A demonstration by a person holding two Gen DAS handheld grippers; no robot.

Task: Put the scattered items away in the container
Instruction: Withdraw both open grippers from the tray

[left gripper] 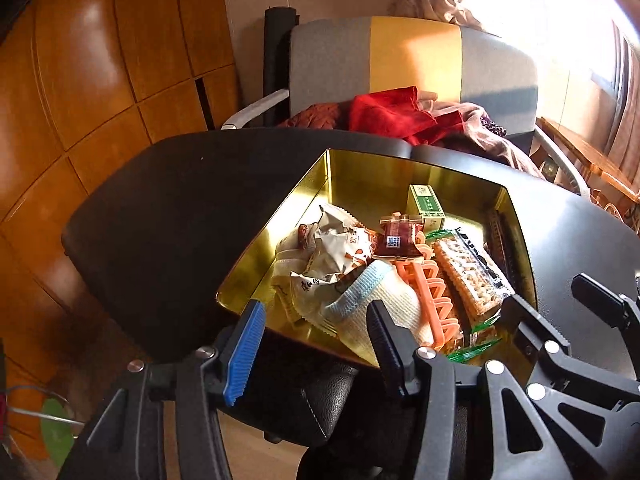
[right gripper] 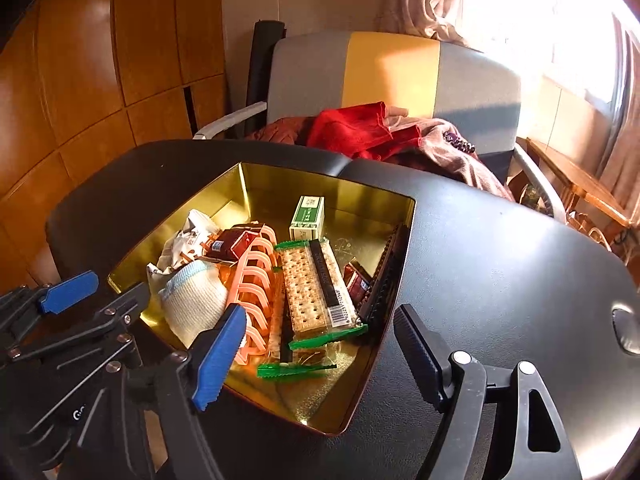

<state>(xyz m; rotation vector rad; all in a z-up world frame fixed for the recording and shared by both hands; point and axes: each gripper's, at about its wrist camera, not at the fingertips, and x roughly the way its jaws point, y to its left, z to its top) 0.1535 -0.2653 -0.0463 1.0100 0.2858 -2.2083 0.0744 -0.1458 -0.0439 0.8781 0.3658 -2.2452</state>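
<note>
A gold tin box [left gripper: 360, 168] [right gripper: 280, 178] sits on the black table [left gripper: 168, 208] [right gripper: 500, 248]. In it lie a white sock [left gripper: 384, 300] [right gripper: 192, 300], an orange plastic rack [left gripper: 432, 292] [right gripper: 256, 280], cracker packs [left gripper: 468, 276] [right gripper: 308, 288], a green-and-white small box [left gripper: 426, 202] [right gripper: 307, 212], crumpled snack wrappers [left gripper: 332, 248] [right gripper: 192, 236] and a black comb [right gripper: 384, 276]. My left gripper [left gripper: 316, 344] is open and empty over the box's near edge; it also shows in the right wrist view [right gripper: 96, 292]. My right gripper [right gripper: 320, 356] is open and empty over the box's near corner.
A grey-and-yellow chair [left gripper: 400, 60] [right gripper: 380, 76] stands behind the table, with red cloth [left gripper: 392, 114] [right gripper: 360, 128] piled on it. Wooden cabinets [left gripper: 100, 60] fill the left. A bright window is at the upper right. A round recess [right gripper: 626, 330] marks the table's right side.
</note>
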